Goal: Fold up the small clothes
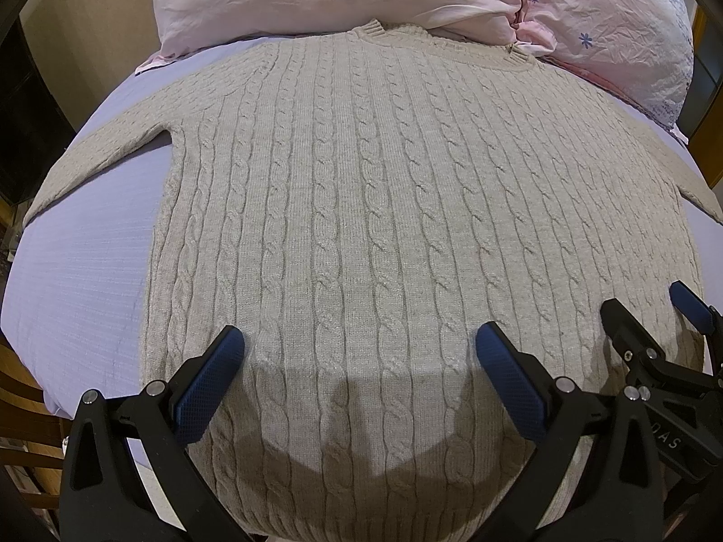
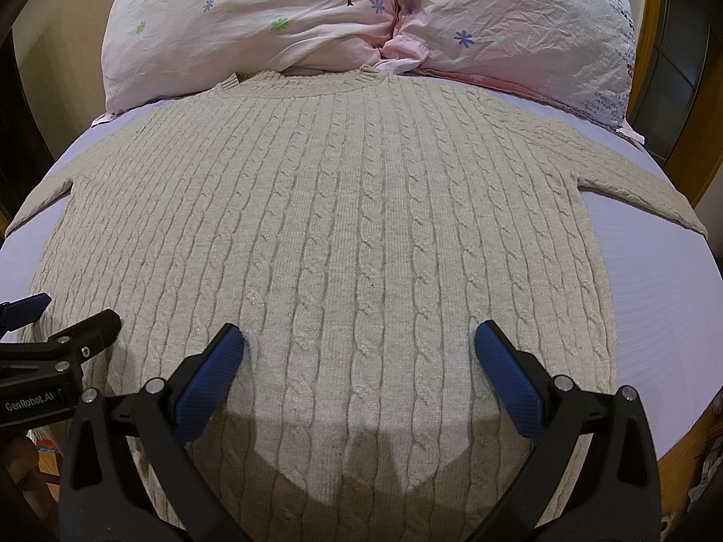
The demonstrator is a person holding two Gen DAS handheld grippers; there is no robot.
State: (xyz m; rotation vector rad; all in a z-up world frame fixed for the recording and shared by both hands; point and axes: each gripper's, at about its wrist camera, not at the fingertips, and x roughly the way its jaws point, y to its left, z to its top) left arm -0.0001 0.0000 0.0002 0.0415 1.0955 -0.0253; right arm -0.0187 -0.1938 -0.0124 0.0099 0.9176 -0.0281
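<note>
A beige cable-knit sweater [image 1: 361, 207] lies flat on the lavender bed sheet [image 1: 81, 262], collar at the far end, both sleeves spread out to the sides. It also shows in the right wrist view [image 2: 361, 226]. My left gripper [image 1: 359, 345] is open and empty above the sweater's lower part, left of centre. My right gripper [image 2: 359, 345] is open and empty above the lower part, right of centre. The right gripper also shows at the right edge of the left wrist view [image 1: 650, 316]. The left gripper shows at the left edge of the right wrist view [image 2: 68, 316].
Two pink flowered pillows [image 2: 253, 22] [image 2: 533, 31] lie at the head of the bed, just behind the collar. A wooden bed frame [image 2: 678, 451] shows at the lower right. Bare sheet [image 2: 669, 298] lies on both sides of the sweater.
</note>
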